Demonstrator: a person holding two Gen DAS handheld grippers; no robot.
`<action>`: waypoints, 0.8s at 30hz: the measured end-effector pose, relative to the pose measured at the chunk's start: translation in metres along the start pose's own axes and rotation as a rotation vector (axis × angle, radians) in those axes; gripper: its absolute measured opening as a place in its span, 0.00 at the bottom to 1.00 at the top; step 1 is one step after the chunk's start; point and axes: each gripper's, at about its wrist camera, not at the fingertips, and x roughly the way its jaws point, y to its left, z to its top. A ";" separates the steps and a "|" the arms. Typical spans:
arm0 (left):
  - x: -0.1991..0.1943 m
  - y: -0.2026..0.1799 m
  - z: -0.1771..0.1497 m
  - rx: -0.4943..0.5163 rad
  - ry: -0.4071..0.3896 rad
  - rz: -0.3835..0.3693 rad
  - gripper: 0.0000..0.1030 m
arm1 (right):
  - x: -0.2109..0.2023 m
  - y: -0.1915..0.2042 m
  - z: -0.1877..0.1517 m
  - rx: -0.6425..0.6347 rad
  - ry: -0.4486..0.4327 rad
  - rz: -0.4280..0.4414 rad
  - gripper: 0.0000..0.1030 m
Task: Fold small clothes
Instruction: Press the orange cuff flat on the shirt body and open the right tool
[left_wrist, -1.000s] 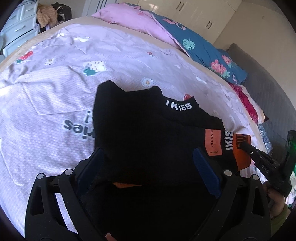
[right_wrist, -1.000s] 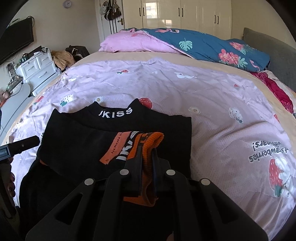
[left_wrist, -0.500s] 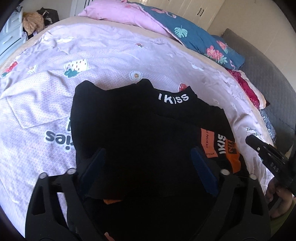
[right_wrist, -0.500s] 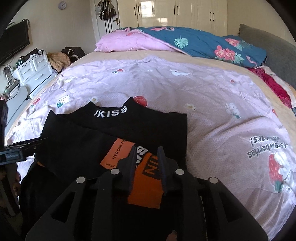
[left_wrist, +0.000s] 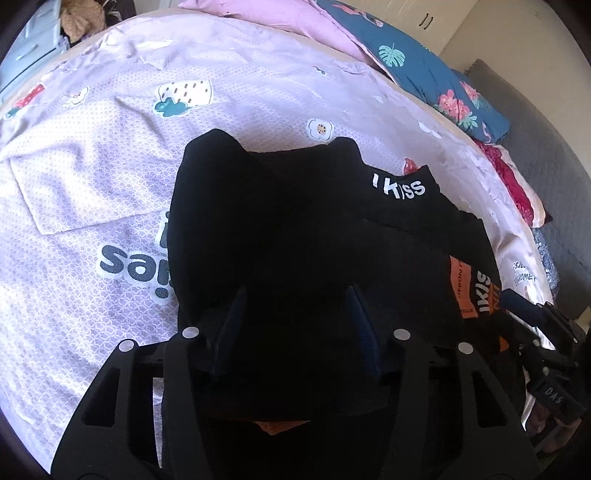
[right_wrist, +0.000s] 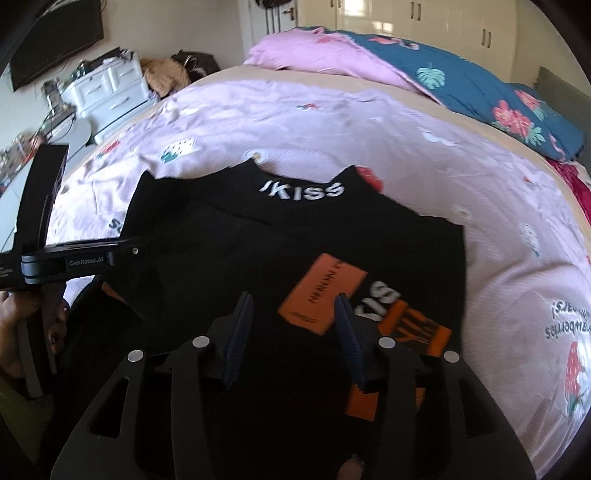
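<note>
Lying half-folded on the bed (right_wrist: 424, 155), the black top (left_wrist: 295, 229) looks soft, light and floppy, so with both grippers' fingers apart and empty, you pinch its near hem at two corners.

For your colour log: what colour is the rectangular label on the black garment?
Orange label with dark lettering; clearest in the right wrist view.

Pink-sheeted bed (right_wrist: 424, 155) under black garment (right_wrist: 295, 236), pillows (right_wrist: 480, 85) beyond.
</note>
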 end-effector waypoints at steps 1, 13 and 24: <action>0.000 0.001 0.000 -0.001 -0.001 -0.002 0.46 | 0.002 0.001 0.000 -0.002 0.004 -0.002 0.48; 0.000 0.002 -0.004 0.004 -0.013 -0.006 0.46 | 0.040 -0.031 -0.022 0.089 0.100 -0.087 0.68; -0.001 0.000 -0.006 0.001 -0.019 0.001 0.46 | 0.015 -0.026 -0.019 0.108 0.030 -0.078 0.78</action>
